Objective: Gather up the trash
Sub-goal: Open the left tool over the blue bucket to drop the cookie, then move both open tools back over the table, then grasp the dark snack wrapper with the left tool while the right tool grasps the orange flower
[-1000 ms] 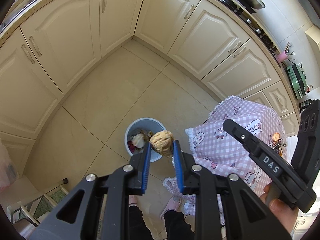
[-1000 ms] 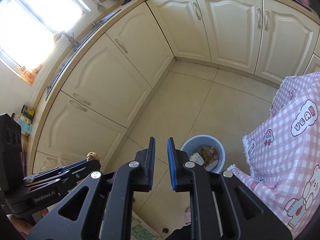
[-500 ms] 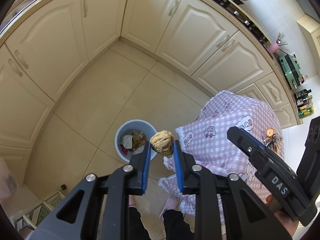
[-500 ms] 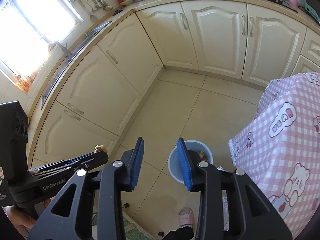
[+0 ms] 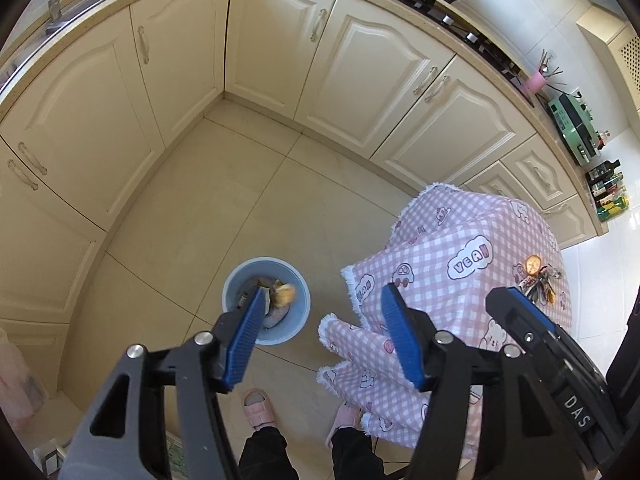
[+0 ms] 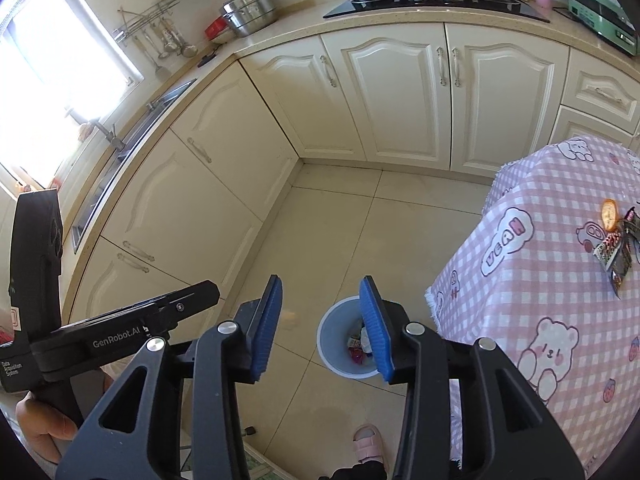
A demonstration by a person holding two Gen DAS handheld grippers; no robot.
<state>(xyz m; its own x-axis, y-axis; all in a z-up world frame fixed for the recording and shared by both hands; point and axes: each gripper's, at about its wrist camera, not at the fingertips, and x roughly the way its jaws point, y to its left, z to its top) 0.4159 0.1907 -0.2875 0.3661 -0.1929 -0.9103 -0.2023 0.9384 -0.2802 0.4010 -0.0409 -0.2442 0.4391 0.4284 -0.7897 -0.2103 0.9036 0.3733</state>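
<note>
A blue waste bin [image 5: 303, 312] stands on the tiled floor beside the table; it also shows in the right wrist view [image 6: 329, 344]. A tan crumpled ball [image 5: 283, 295] is over the bin's mouth, free of my fingers, and shows as a blurred tan spot [image 6: 289, 318] in the right wrist view. My left gripper [image 5: 322, 340] is open and empty high above the bin. My right gripper [image 6: 320, 328] is open and empty, also above the bin. Snack wrappers [image 6: 616, 252] and a round orange piece [image 6: 609, 213] lie on the pink checked tablecloth [image 6: 540, 280].
Cream cabinets [image 5: 360, 68] line the far walls, with a sink [image 6: 132, 136] at left and a hob [image 6: 432, 0] on the counter. The person's pink slippers [image 5: 258, 404] stand on the floor below the grippers. The table [image 5: 460, 264] is at right.
My left gripper opened and let go of the tan ball, which dropped toward the bin. My right gripper opened from shut. Both views swung up toward the counters.
</note>
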